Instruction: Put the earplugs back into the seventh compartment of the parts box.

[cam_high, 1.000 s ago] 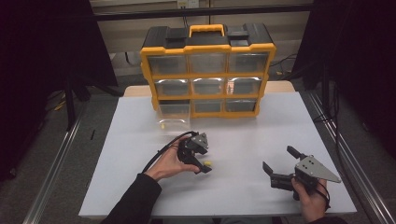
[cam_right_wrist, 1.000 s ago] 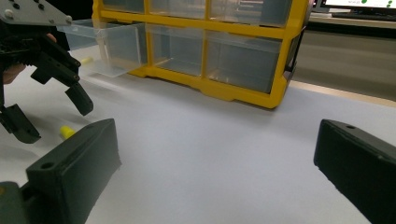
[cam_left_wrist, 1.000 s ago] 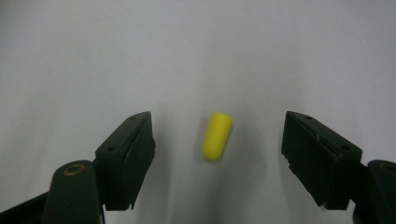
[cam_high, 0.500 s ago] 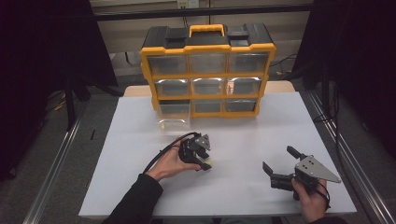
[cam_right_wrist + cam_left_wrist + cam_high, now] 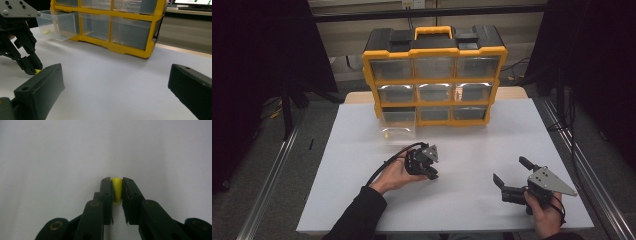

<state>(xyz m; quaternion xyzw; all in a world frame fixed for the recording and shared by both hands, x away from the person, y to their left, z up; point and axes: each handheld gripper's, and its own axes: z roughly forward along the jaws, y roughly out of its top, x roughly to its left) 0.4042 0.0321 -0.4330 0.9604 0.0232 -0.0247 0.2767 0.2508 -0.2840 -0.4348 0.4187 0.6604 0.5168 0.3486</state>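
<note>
Counter (image 5: 492, 150) from above: left tongs (image 5: 430, 172) low at centre, right tongs (image 5: 512, 177) gaping idle; left gripper view: clamped on yellow piece (image 5: 116, 188) (lift straight); right gripper view: pulled-out drawer (image 5: 58, 25) probably the destination.

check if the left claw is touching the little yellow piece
Touching. The left gripper view shows the left claw closed on the yellow piece, both jaws pressed against its sides with no gap.

Worktop (image 5: 472, 150): matt white, smooth. Organizer (image 5: 434, 75): glossy yellow plastic frame, clear plastic drawers. Left claw (image 5: 117, 192): matt black.
</note>
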